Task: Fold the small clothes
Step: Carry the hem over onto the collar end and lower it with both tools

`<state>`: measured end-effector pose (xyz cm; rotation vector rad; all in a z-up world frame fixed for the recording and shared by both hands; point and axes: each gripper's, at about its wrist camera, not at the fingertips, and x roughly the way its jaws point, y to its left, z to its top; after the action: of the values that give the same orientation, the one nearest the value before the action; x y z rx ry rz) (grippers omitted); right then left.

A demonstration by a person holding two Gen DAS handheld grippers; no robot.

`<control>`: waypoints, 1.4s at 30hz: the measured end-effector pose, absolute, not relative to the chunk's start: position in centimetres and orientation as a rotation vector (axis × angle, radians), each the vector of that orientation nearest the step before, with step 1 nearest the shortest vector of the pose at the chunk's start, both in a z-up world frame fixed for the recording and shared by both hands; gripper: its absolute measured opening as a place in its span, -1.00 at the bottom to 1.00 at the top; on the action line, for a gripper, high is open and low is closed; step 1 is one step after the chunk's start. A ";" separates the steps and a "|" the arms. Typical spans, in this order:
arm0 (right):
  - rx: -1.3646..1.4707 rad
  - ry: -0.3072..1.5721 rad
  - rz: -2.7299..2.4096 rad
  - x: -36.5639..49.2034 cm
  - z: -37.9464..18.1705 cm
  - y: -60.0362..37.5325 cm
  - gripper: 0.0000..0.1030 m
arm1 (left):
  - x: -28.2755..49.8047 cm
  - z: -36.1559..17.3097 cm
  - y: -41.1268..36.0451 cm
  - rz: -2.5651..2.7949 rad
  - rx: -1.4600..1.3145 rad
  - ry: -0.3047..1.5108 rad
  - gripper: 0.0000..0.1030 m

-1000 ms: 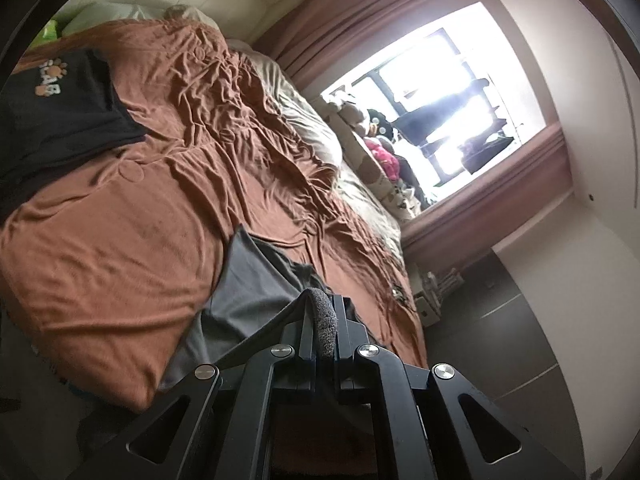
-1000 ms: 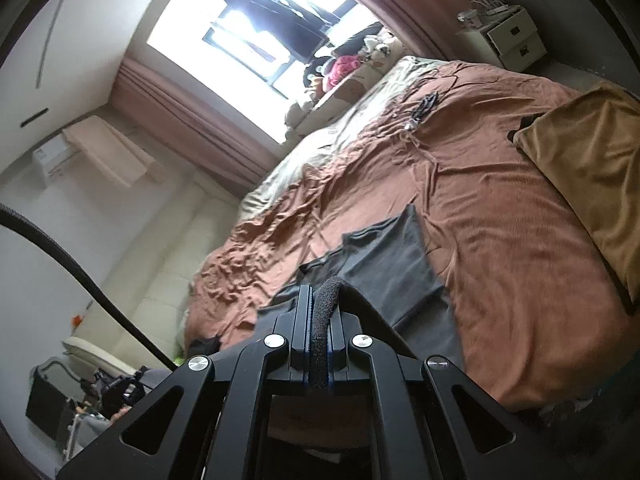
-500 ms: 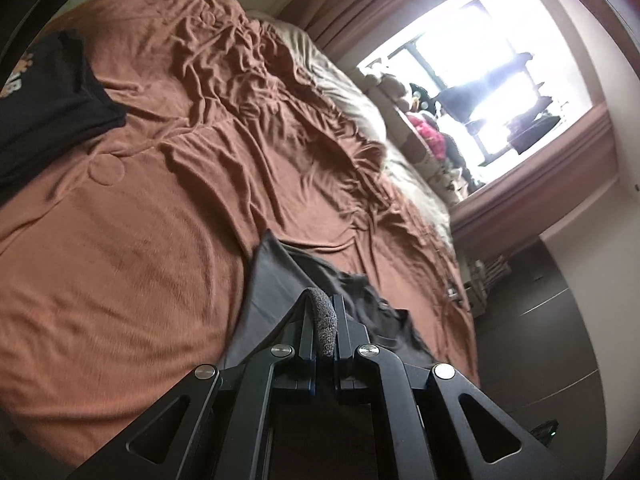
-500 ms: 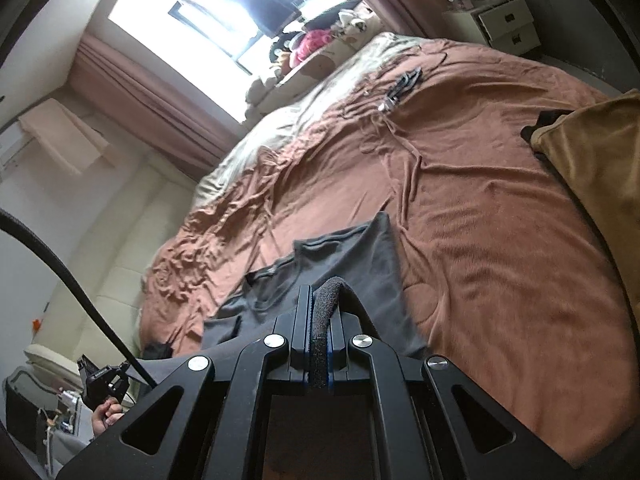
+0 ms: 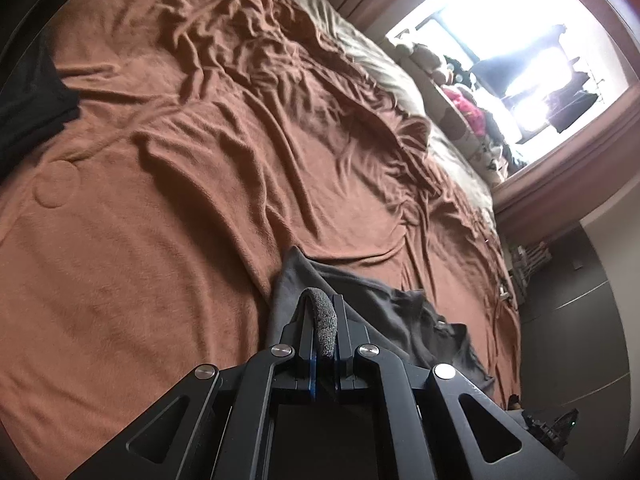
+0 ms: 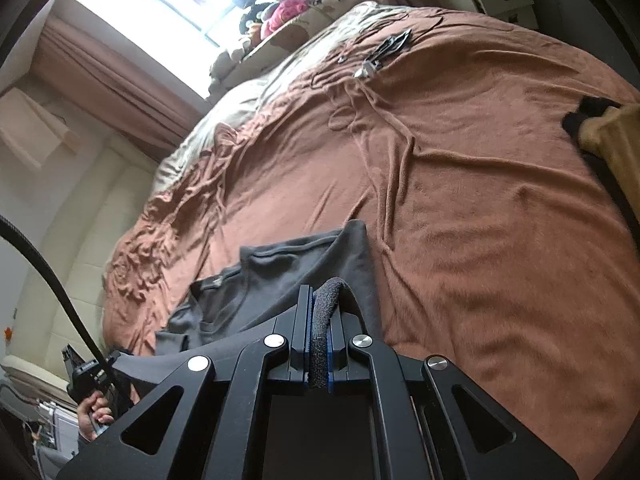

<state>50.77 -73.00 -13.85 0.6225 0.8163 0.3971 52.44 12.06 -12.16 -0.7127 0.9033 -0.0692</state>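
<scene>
Grey shirt [image 5: 372, 312] fabric, clamped in both the left gripper [image 5: 322, 320] and the right gripper [image 6: 325, 312], may bunch unevenly on the brown blanket [image 5: 168, 208] if either corner slips.

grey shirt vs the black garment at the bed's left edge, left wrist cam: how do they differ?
Colour: the grey shirt is charcoal grey; the black garment is plain black.
Place: the grey shirt lies right in front of the left gripper, which is shut on a fold of it; the black garment lies apart at the frame's left edge, untouched.
View: the grey shirt shows its neckline; the black garment is mostly cut off.
Shared: both lie on the brown blanket.
</scene>
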 end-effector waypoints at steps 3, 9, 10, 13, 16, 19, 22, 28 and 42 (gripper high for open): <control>0.590 0.841 0.404 52.9 -14.4 -71.8 -0.96 | 54.3 -12.9 10.9 -0.074 -0.652 0.934 -0.91; 0.552 0.896 0.399 56.7 -15.8 -69.7 -0.96 | 57.6 -14.9 9.7 -0.080 -0.622 0.997 -0.91; 0.548 0.901 0.398 57.3 -16.0 -69.4 -0.96 | 58.1 -15.2 9.6 -0.083 -0.615 1.007 -0.91; 0.530 0.922 0.400 58.7 -16.6 -68.6 -0.96 | 59.5 -16.5 9.6 -0.078 -0.610 1.040 -0.91; 0.520 0.947 0.393 60.0 -17.6 -68.1 -0.96 | 60.6 -17.7 9.8 -0.072 -0.620 1.072 -0.91; 0.500 0.969 0.362 61.3 -18.5 -67.7 -0.96 | 61.5 -19.1 10.3 -0.036 -0.625 1.097 -0.91; 0.495 0.990 0.332 62.1 -19.3 -67.5 -0.97 | 61.7 -19.9 10.8 0.004 -0.631 1.097 -0.91; 0.492 0.980 0.291 62.0 -19.9 -67.3 -0.99 | 61.5 -20.6 11.4 0.051 -0.662 1.080 -0.90; 0.539 0.925 0.301 58.3 -16.6 -69.4 -0.98 | 58.0 -15.8 13.3 0.049 -0.696 1.022 -0.90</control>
<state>58.27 -69.45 -16.61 0.5387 0.9255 0.3011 58.05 13.31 -15.77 -0.6963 1.0216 0.0486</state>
